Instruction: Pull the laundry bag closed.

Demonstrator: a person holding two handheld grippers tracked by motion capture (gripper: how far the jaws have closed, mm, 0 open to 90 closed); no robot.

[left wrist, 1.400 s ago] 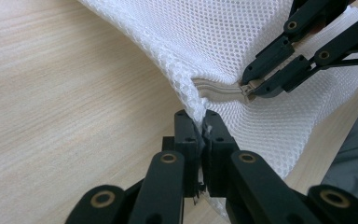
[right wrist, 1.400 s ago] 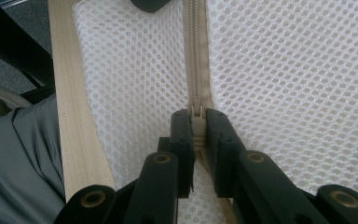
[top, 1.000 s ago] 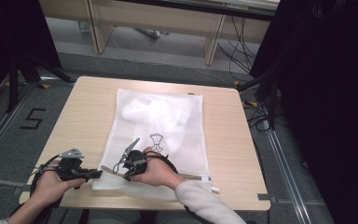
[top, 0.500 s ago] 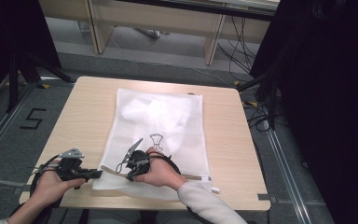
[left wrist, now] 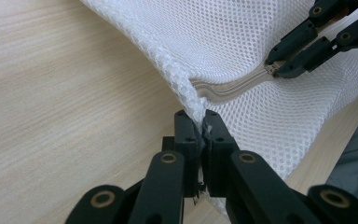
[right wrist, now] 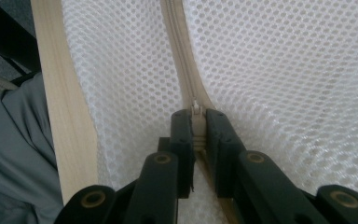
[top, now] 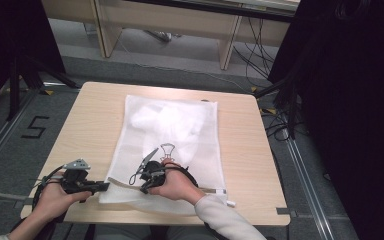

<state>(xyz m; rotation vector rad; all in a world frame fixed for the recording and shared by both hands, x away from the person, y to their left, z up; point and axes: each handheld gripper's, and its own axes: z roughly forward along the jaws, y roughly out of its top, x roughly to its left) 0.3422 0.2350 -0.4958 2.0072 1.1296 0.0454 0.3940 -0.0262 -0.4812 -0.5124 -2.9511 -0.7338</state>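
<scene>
At the near edge of the pale wood-grain desk [top: 95, 115], the left tool [left wrist: 199, 135] is clamped on the near left corner of a white honeycomb-mesh laundry bag [top: 180, 145]. Just right of it, the right tool [right wrist: 197, 122] pinches the small slider on the bag's beige ribbed zipper [right wrist: 179, 51], which runs along the near hem. Farther off, the flat rectangular bag spreads toward the far edge, with crumpled white cloth [top: 167, 120] inside it.

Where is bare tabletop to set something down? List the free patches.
Free: the wood left of the mesh bag, the strip right of it, and the band beyond its far edge. Crowded: the near edge, where left gripper and right gripper pinch the bag.
</scene>
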